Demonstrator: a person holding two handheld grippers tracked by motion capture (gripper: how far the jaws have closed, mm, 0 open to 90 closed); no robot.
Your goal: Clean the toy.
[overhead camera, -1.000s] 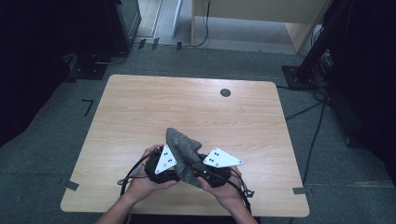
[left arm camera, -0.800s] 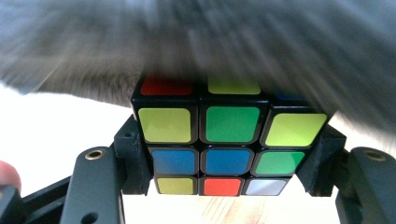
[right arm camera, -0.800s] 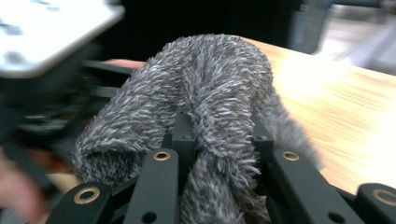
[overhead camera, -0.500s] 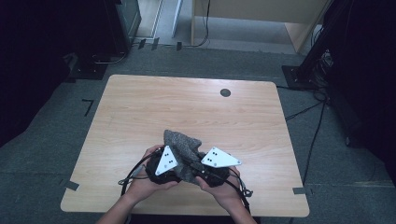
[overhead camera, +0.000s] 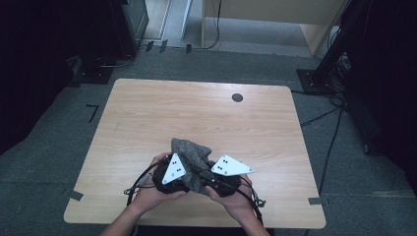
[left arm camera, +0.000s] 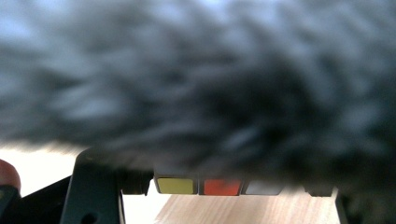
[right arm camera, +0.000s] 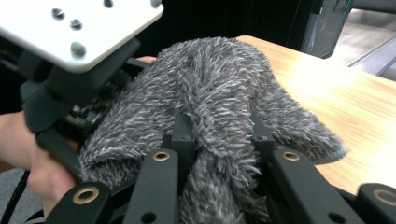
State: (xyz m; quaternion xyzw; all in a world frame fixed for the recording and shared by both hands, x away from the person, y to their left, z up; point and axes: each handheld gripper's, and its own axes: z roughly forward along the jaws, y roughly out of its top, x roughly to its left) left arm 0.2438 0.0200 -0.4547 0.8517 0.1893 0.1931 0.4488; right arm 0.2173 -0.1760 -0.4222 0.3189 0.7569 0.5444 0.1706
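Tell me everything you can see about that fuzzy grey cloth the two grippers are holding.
The fuzzy grey cloth looks like soft, shaggy fabric, grey flecked with white, bunched into folds. It sits near the front edge of the wooden table. The right gripper pinches one thick fold between its black jaws, and the left gripper clamps its other side.

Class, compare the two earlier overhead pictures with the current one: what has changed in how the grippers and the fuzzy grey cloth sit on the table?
Nothing has visibly changed. The left gripper and the right gripper stay clamped on the fuzzy grey cloth at the near edge of the table, with both hands in the same spot.
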